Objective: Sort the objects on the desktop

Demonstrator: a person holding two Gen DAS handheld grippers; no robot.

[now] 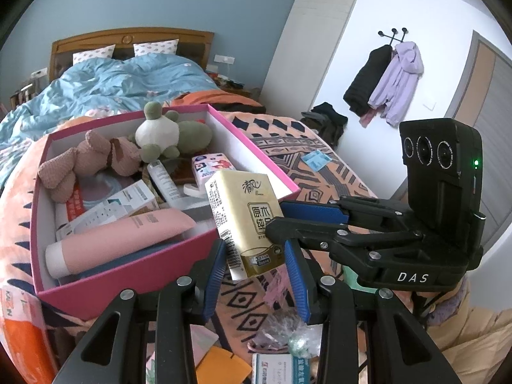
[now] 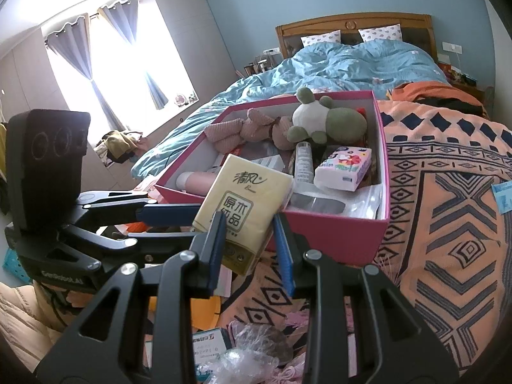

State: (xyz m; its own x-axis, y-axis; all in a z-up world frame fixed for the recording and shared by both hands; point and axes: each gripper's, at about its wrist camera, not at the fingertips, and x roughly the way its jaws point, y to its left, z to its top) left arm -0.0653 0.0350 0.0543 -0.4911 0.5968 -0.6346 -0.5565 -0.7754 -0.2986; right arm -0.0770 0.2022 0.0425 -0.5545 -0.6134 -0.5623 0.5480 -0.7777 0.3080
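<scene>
Tissue pack held by both grippers beside the pink box.
Left gripper (image 1: 256, 267) and right gripper (image 2: 248, 249) both clamp the tissue pack (image 1: 244, 220) just short of the box (image 1: 134, 275); next, carry it over the rim and release.

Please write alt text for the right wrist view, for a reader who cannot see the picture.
Two grippers, the right gripper and the left gripper, both grip a yellow tissue pack just in front of a pink box. The box sits on a patterned orange blanket and holds plush toys, tubes and another tissue pack.
</scene>
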